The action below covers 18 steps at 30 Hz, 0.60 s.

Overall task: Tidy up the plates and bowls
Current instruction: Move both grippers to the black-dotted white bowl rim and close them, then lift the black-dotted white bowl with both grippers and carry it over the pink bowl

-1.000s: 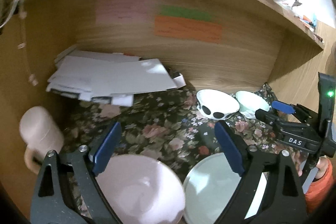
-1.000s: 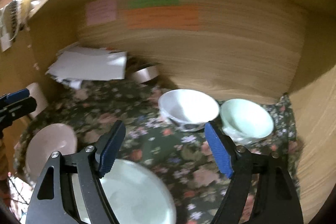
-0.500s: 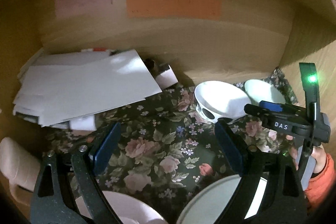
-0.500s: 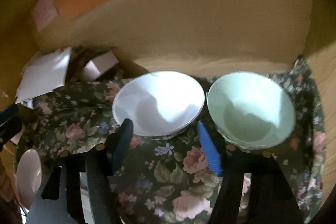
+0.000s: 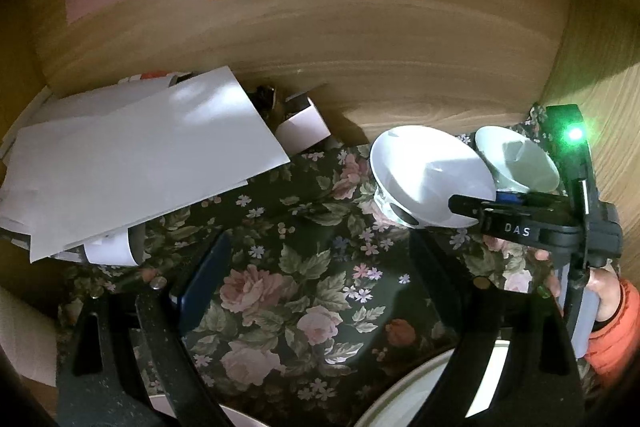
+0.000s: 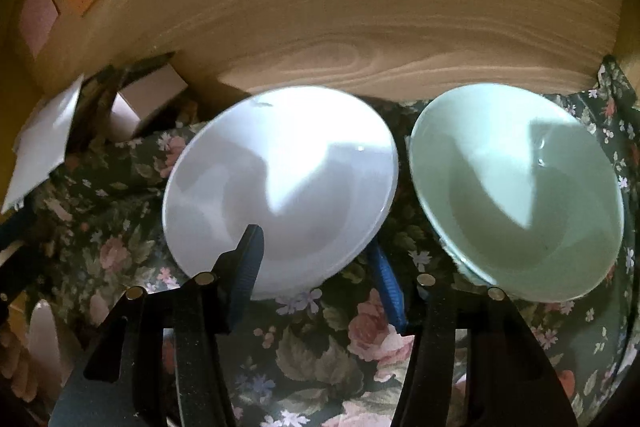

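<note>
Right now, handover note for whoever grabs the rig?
Right tongs: closing over the near rim of the white bowl, one finger inside, one outside; not clearly clamped yet.
Left tongs: wide open, nothing between them, above the floral cloth.
Green bowl sits beside the white bowl at the back wall. A pale plate and a pink dish show at the near edge.
Done: nothing stacked yet.
Left: finish the grip, then probably nest the bowls and sort the plates.
</note>
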Each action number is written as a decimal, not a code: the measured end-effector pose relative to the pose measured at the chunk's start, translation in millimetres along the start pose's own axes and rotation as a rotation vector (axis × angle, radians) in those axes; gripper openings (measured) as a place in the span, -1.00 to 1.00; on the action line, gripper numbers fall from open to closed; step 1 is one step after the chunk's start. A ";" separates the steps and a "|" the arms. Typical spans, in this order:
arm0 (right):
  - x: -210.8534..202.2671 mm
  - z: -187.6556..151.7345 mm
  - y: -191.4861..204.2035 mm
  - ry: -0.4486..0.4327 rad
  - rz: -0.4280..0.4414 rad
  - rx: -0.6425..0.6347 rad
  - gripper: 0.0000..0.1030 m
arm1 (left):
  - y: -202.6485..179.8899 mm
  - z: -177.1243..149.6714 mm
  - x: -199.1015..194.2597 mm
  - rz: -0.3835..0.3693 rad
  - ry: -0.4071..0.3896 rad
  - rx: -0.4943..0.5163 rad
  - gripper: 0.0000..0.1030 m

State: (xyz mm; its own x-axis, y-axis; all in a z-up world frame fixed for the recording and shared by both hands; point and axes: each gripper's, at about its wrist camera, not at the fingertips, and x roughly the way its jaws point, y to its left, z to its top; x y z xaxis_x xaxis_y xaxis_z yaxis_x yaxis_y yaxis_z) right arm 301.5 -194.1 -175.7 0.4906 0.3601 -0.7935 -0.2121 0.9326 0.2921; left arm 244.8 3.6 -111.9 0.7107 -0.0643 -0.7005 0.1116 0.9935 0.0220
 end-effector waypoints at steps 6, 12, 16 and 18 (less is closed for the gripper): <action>3.0 -3.8 6.2 0.031 -0.015 -0.058 -0.54 | 3.8 -3.5 12.7 0.009 0.045 -0.016 0.77; -8.7 -19.9 26.5 0.079 0.033 -0.163 -0.64 | 4.1 -6.1 26.3 -0.003 0.116 -0.029 0.77; -18.2 -32.1 34.5 0.098 0.060 -0.188 -0.64 | -0.5 -8.0 39.1 -0.011 0.181 -0.019 0.57; -21.6 -36.1 36.9 0.099 0.065 -0.192 -0.58 | -4.1 -9.2 46.7 -0.013 0.217 -0.012 0.42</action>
State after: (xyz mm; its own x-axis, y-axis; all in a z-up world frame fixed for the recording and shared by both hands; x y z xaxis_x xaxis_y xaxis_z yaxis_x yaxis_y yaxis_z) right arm 252.6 -168.3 -167.1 0.3872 0.4063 -0.8277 -0.4026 0.8821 0.2446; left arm 271.1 -2.6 -151.3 0.5427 -0.0566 -0.8380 0.1108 0.9938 0.0046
